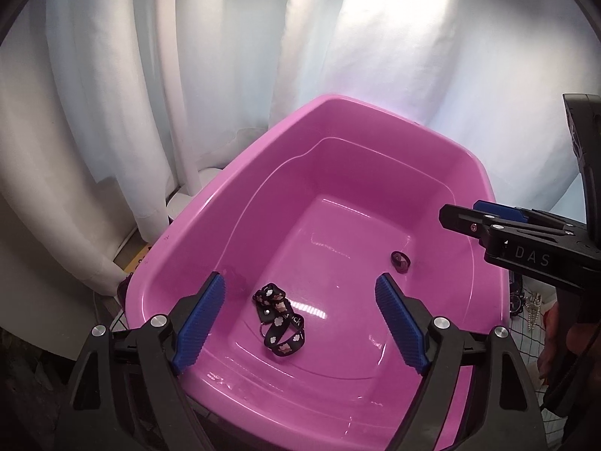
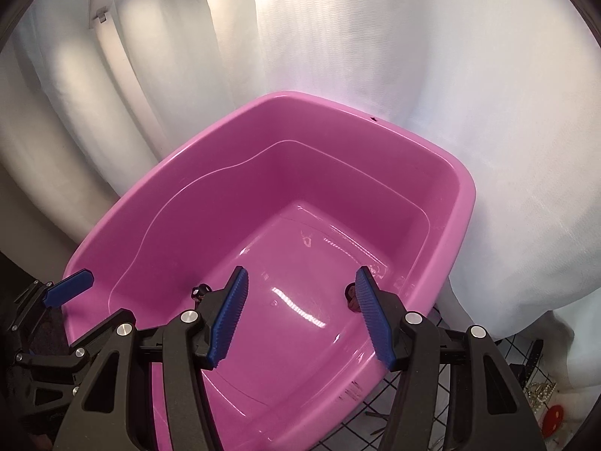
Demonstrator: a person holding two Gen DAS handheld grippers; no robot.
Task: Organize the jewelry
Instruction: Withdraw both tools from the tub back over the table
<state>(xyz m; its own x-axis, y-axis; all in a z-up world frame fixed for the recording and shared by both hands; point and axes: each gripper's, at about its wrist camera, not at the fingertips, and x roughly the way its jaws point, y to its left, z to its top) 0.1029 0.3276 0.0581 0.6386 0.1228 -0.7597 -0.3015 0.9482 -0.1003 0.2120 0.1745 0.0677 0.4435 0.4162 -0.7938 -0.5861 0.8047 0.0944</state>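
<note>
A black band printed with small pale flowers (image 1: 280, 323) lies crumpled on the floor of the pink plastic tub (image 1: 375, 111), near the front wall and toward the left side. A second piece, a small dark ring-like thing (image 1: 400, 260), rests on the tub floor well apart from it, over by the right wall; from my right wrist view I see only part of it (image 2: 351, 295), tucked behind my right pad.

My left gripper (image 1: 300, 321) hangs above the band with its blue pads spread wide, touching nothing. My right gripper (image 2: 302, 315) is also parted over the bare tub floor, nothing between its pads, which stand a little narrower than my left pair.

Behind the tub hangs a white curtain (image 1: 413, 56). Off the tub's right side, a black wire grid (image 2: 413, 409) holds some pearl-like beads (image 2: 541, 391).
</note>
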